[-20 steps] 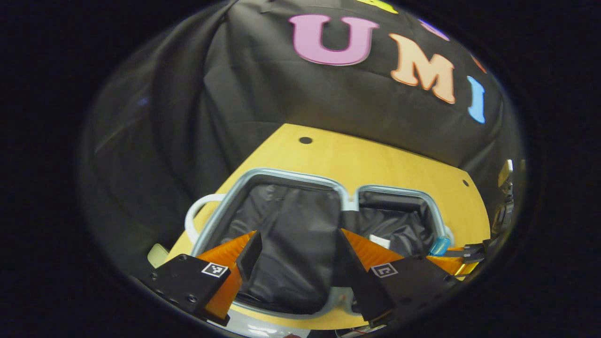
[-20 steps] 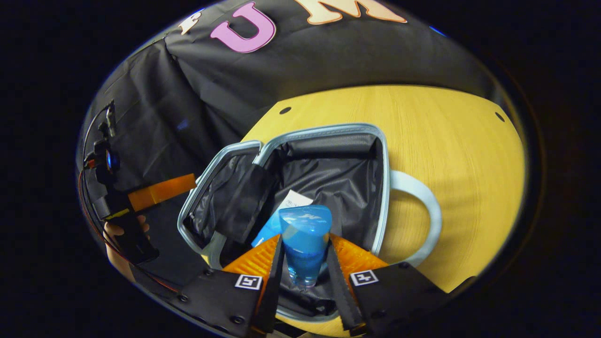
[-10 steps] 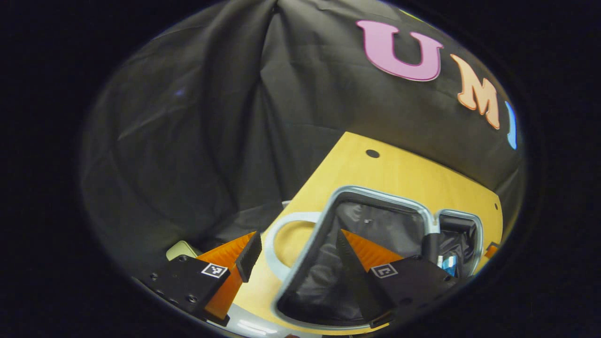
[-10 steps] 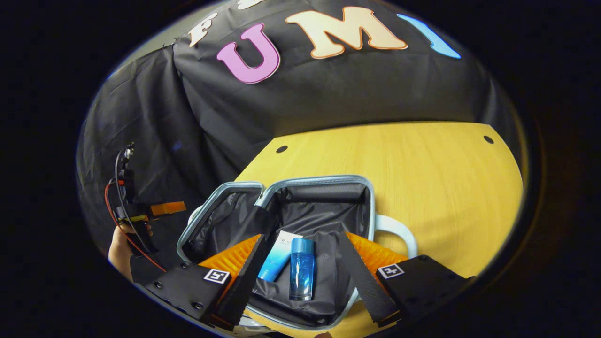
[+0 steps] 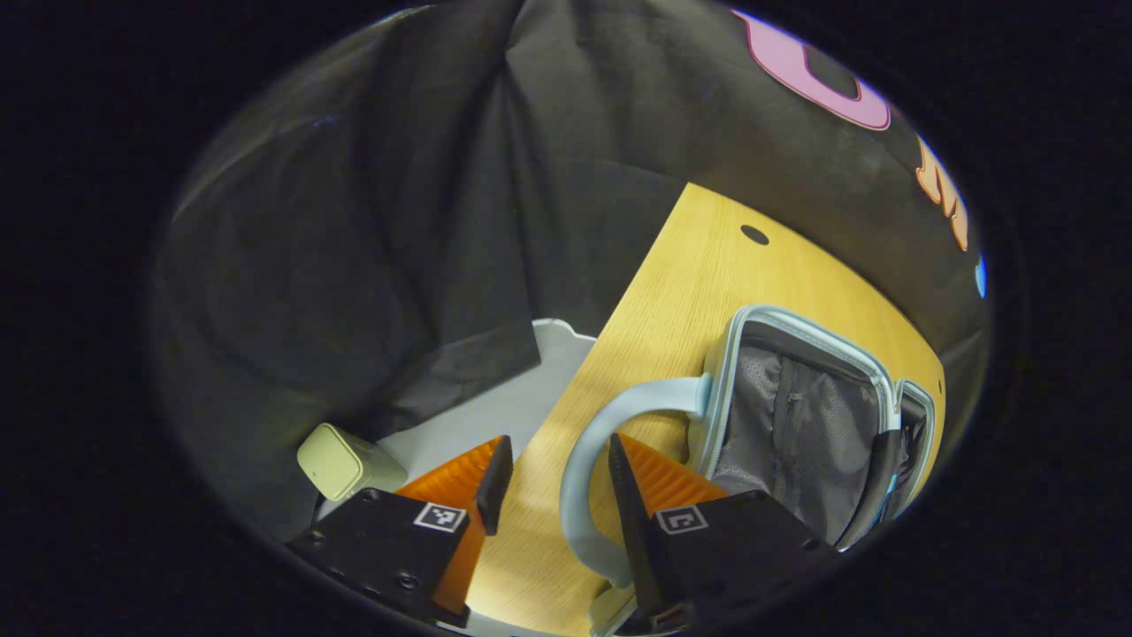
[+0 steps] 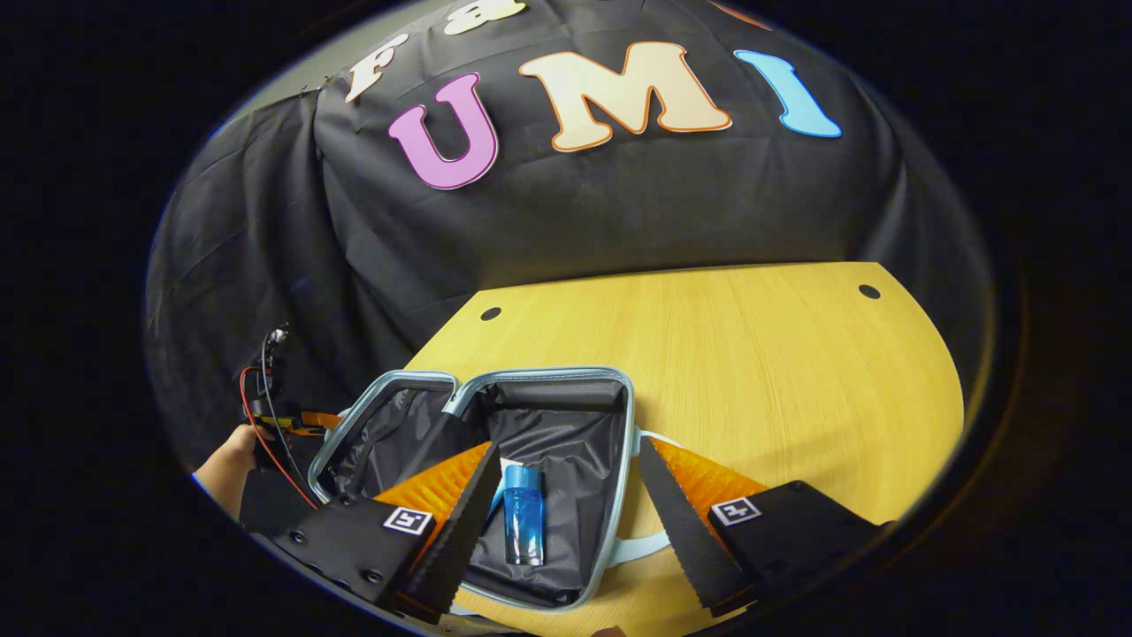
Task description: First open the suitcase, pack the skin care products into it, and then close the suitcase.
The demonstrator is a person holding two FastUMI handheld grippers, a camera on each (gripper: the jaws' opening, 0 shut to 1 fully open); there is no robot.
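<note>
The right gripper hangs wide open and empty above the open suitcase, a blue bottle lying inside just ahead. The left gripper, also open, straddles the suitcase handle. Packing looks finished; closing the lid likely comes next.

Both grippers, jaws apart.

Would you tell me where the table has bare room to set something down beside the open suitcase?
The table is bare from the suitcase and its handle to the far edge. A narrower bare strip borders the other handle. Inside is crowded: the blue bottle lies in the lining, between the open right gripper fingers.
</note>
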